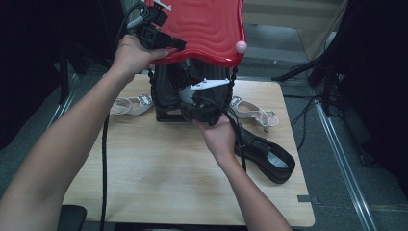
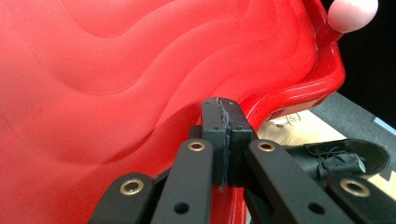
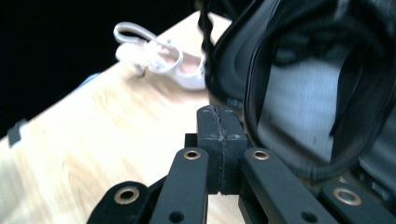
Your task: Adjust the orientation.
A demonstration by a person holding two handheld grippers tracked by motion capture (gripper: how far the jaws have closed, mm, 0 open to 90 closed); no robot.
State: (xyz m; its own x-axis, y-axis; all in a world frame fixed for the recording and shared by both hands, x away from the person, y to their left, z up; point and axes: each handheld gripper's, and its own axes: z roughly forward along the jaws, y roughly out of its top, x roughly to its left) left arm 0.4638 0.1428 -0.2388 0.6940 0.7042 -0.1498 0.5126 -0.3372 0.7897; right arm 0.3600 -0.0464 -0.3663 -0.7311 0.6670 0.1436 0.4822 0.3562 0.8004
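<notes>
Left claw [image 2: 226, 140]: jaws fully together, nothing between the pads, tips resting against the edge of the raised red lid [image 2: 140, 70]; in the high view the lid [image 1: 211, 24] is propped up above a black case [image 1: 166, 89]. Right claw [image 3: 219, 149]: jaws also closed and empty, just beside a black shoe [image 3: 303, 93] at the case mouth. A second black shoe [image 1: 267, 156] lies on the tabletop [image 1: 159, 178], with 2 white sandals [image 1: 132, 105] flanking the case. Judged step: packing shoes while the lid is held up. Next move: the right claw must open and take hold of a shoe.

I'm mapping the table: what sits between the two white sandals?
In the high view, a black shoe under the raised red tray and the right hand-held gripper lie between the left sandal and the right sandal.
</notes>
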